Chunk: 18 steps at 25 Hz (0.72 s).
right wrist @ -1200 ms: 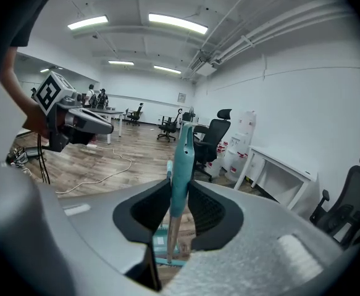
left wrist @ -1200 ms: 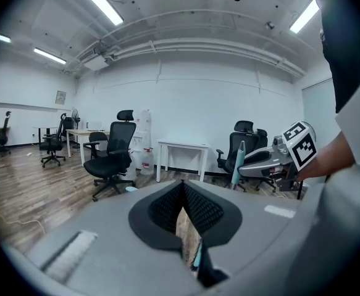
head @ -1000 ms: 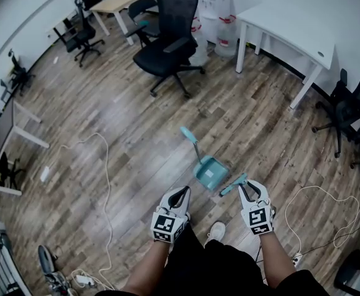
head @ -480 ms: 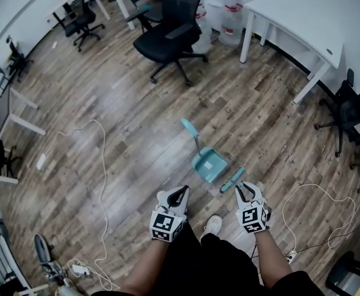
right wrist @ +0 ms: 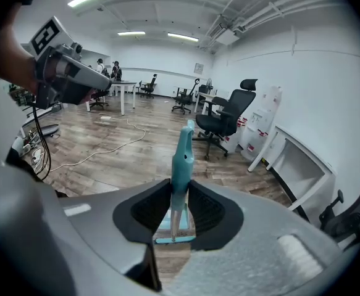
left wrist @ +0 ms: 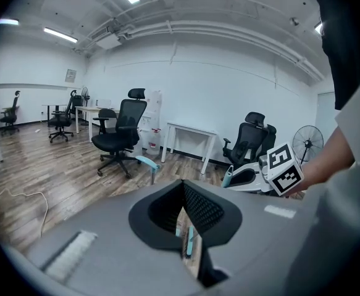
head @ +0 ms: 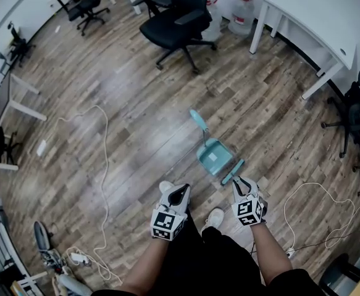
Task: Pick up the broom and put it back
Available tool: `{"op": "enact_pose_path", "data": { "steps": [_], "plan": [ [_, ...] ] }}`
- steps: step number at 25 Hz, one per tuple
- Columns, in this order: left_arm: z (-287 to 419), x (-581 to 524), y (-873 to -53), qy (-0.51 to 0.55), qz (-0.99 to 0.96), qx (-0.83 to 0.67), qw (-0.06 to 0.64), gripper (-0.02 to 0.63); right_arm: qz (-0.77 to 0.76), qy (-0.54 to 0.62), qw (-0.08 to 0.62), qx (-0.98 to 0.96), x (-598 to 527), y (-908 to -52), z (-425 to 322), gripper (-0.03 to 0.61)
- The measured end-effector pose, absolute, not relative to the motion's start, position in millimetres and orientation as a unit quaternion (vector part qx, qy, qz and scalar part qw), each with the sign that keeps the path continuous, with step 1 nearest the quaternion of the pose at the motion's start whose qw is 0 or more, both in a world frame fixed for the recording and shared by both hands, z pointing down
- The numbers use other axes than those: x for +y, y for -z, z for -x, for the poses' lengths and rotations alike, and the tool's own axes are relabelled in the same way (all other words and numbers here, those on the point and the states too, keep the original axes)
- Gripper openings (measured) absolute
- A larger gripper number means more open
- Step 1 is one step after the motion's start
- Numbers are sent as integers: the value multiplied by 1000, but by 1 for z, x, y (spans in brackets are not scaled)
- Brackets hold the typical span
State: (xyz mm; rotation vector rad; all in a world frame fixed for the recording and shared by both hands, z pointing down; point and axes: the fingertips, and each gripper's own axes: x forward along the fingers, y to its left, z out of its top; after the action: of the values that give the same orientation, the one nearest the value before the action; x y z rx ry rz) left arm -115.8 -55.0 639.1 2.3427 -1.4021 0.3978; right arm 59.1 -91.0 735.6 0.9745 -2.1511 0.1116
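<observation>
1. Currently my right claw is clamped on the broom. Its slim teal handle stands up between the pads, low over the wooden floor and just beside the dustpan.
2. My left claw has its jaws drawn almost together with nothing in them, and it hangs free at my other side.
3. To do this well, I judge the squeeze should be firm and even, because the handle looks smooth and narrow and could twist in the pads.
4. I take the broom's home to be the dustpan, so I would line it up with the pan's upright handle before lowering. That way it seats rather than knocks the pan over. The pan looks light and may slide on the boards.
5. My left claw could steady that upright handle if it tips.
6. I can read no writing. Each claw's cube carries black-and-white square markers. The water jugs by the white table bear red labels too small to make out.
</observation>
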Motion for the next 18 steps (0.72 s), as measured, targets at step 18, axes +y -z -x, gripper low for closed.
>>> {"op": "enact_pose_path", "data": {
  "steps": [18],
  "plan": [
    [175,-93,-649,-149,-821,-519,186,20,-360,-45,369,-855,-177,-742,16,91]
  ]
}}
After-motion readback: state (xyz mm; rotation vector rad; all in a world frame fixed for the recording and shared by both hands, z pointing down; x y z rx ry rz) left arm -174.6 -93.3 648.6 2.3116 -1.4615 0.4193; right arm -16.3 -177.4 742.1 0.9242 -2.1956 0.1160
